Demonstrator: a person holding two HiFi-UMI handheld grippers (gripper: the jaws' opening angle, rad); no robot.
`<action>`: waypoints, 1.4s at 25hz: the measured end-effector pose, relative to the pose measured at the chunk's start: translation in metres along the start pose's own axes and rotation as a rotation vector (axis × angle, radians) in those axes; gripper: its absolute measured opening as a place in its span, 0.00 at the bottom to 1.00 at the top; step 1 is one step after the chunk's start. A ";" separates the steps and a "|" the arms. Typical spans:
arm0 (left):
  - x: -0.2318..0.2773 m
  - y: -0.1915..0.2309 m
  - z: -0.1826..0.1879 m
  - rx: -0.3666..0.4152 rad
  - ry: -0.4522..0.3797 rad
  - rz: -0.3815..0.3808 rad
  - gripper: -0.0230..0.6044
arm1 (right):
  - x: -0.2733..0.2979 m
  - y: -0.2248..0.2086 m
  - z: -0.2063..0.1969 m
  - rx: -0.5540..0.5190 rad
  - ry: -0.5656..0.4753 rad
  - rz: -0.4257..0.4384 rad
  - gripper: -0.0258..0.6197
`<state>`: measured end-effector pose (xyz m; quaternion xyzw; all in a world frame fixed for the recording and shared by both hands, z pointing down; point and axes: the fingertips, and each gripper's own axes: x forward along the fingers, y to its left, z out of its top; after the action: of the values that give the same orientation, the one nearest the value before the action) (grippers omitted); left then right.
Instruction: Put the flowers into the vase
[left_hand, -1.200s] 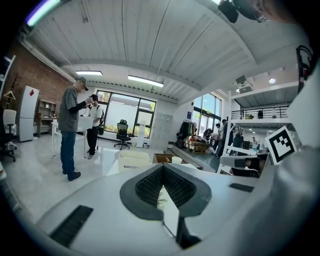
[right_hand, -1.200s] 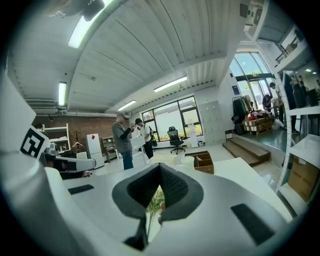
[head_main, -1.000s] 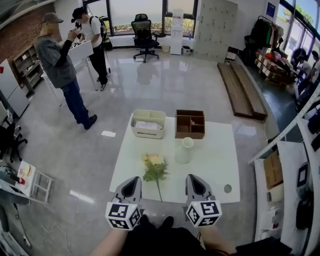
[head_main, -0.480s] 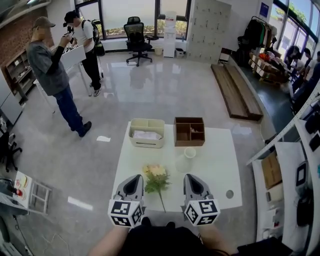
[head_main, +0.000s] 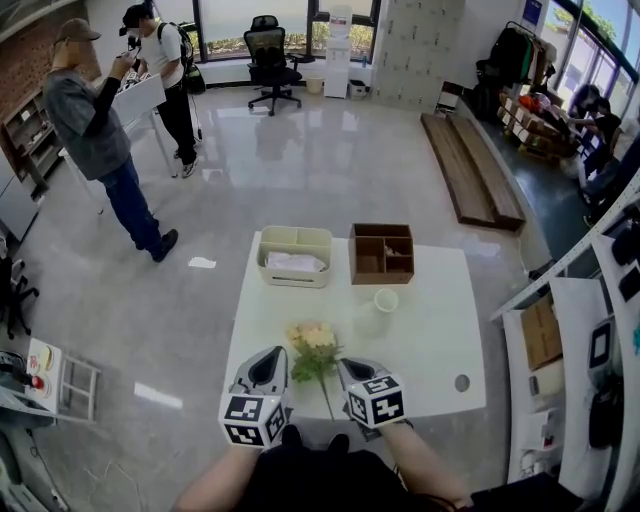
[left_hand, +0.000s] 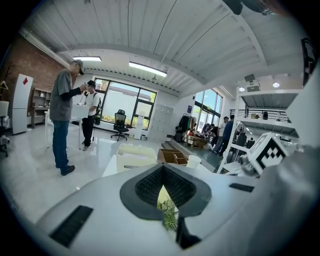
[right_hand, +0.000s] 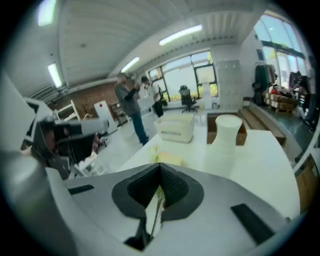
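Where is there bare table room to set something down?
Bare: the table's right side, between the vase and the right edge; also the left strip, between the flowers and the left edge. Crowded: near edge, where left gripper and right gripper flank them.

Pale grey shells and black ribbed pads (left_hand: 149, 186) mark the left gripper (head_main: 267, 354) and right gripper (head_main: 341, 364). Each carries a black-and-white marker cube (head_main: 252, 421). The holder's clothing (head_main: 300, 482) is dark.

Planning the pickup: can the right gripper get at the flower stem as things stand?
Probably yes: the right gripper is close by the flower stem, with nothing between them. Its jaws are shut, though, so they would have to open first.
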<state>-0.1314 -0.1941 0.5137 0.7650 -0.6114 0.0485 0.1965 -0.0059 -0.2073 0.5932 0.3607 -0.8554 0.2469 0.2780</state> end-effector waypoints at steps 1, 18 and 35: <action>0.000 0.001 0.000 -0.004 0.002 -0.001 0.04 | 0.016 0.004 -0.020 -0.013 0.111 0.039 0.04; 0.000 0.023 -0.004 -0.033 0.011 0.010 0.04 | 0.118 0.010 -0.136 0.189 0.844 0.271 0.29; -0.003 0.030 -0.005 -0.033 0.025 0.016 0.04 | 0.125 0.003 -0.133 0.366 0.787 0.301 0.10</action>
<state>-0.1594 -0.1948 0.5250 0.7560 -0.6157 0.0496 0.2165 -0.0419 -0.1821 0.7708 0.1544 -0.6701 0.5496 0.4744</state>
